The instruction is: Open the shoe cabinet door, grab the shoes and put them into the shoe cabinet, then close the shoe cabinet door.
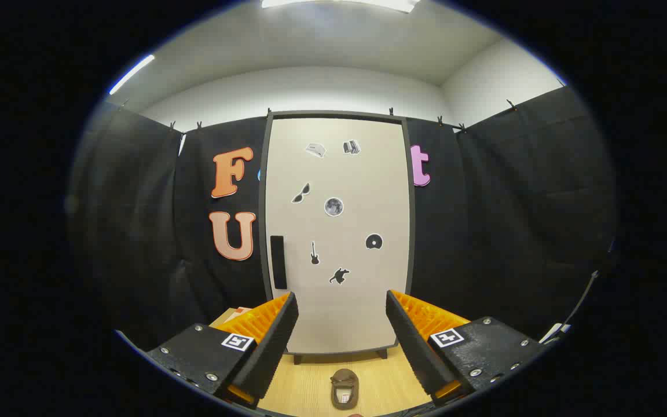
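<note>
Gripper view: a tall, pale beige shoe cabinet with a dark frame [339, 231] stands upright on a light wooden counter [310, 388], backed by black cloth walls. Its flat front door [356, 313] is covered in small black-and-grey stickers and sits flush in the frame, closed. A slim black vertical handle [278, 262] runs down the door's left edge.

The gripper [342, 330] points straight at the cabinet, its jaws spread wide apart and grasping nothing.

On the counter, near and between the jaws, lies a small brown shoe [344, 388], its opening facing up. It sits just in front of the cabinet's foot, apart from both fingers.

Judging from this, the task has hardly begun: the door is not yet opened, the shoe is not yet inside, and closing comes last. The handle lies beyond the left finger, a little above its tip.
</note>
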Tool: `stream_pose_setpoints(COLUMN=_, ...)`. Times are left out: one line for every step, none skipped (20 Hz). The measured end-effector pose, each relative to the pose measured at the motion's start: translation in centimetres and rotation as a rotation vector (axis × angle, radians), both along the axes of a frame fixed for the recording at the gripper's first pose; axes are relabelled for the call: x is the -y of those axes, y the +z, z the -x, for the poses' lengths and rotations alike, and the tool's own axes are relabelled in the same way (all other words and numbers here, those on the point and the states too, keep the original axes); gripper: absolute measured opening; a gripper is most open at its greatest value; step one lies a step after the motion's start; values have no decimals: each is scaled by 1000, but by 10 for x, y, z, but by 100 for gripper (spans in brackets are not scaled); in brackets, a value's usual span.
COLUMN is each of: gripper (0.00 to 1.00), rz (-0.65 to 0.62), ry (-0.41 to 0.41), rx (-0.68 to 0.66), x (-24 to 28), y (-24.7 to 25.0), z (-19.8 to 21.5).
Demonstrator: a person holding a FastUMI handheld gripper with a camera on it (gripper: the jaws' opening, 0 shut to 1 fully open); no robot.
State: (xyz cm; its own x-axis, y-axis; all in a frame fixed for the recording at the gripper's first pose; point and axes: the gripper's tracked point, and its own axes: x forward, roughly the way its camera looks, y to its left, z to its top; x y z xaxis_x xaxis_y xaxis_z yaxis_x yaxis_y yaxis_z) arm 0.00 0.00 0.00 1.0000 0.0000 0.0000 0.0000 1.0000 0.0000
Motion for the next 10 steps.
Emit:
stream_pose_setpoints(gripper=95, rz=6, ry=1, rx=1, x=0, y=0, z=0)
stream_pose_setpoints(gripper=95, rz=6, ry=5, rx=2, x=0, y=1, z=1)
stream_pose_setpoints(gripper=95, rz=1, ry=10, rx=0, x=-1, y=0, z=1)
stream_pose_setpoints(gripper=95, rz=-3, ry=14, rx=-3, x=-1, y=0, z=1)
stream_pose_setpoints(gripper=95, rz=-4, ry=15, rx=-5, x=0, y=0, z=1)
stream_pose_setpoints(gripper=95, rz=-3, ry=16, rx=-3, x=-1, y=1, z=1)
stream_pose_setpoints(gripper=95, rz=0, ry=15, rx=-6, x=-1, y=0, z=1)
stream_pose_setpoints(gripper=95, rz=2, ry=14, rx=-9, x=-1, y=0, z=1)
stream_pose_setpoints(gripper=95, rz=2, ry=15, rx=-9, x=-1, y=0, z=1)
stream_pose_setpoints(gripper=95, rz=1, ry=10, rx=-10, x=0, y=1, z=2)
